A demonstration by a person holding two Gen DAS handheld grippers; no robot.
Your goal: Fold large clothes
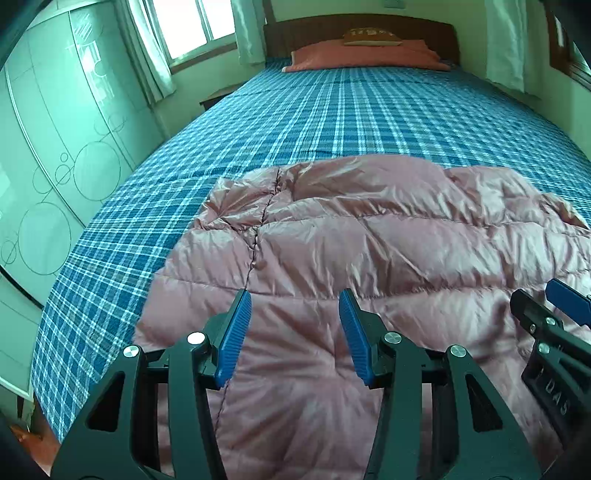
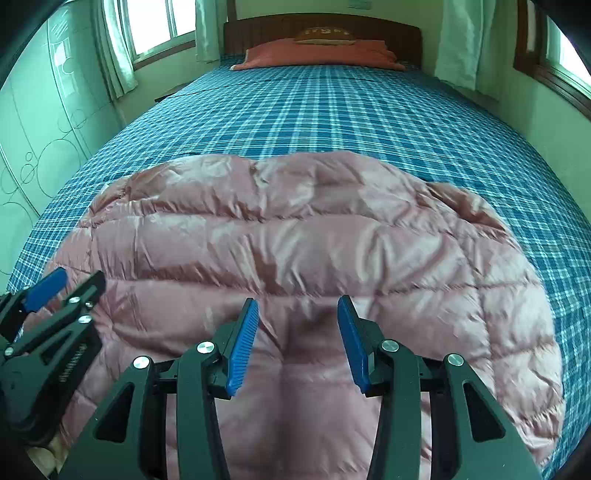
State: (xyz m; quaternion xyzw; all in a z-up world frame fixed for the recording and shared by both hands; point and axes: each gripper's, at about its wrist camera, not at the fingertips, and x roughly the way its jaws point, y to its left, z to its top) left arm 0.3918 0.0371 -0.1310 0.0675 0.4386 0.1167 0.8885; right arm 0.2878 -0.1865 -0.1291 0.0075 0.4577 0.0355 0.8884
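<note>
I see the pink jacket (image 1: 369, 251) lying spread on the near half of the bed (image 1: 332, 110), quilted panels up, its far edge toward 12 o'clock and the plaid sheet bare beyond it. A dark seam (image 1: 258, 229) runs down the jacket on its left side in my left view. My left claw (image 1: 295, 332) hangs over the jacket's near part with its blue fingers (image 1: 234, 339) spread apart, nothing between them. My right claw (image 2: 297, 341) is just beside it at 3 o'clock, also spread, over the jacket's middle, holding nothing. Whether either claw touches the cloth I cannot tell. At 12 o'clock, a pillow (image 2: 317, 55) lies against the headboard (image 2: 321, 26). A wardrobe (image 1: 55, 147) stands at 9 o'clock, with a curtained window (image 1: 192, 26) at 11.
</note>
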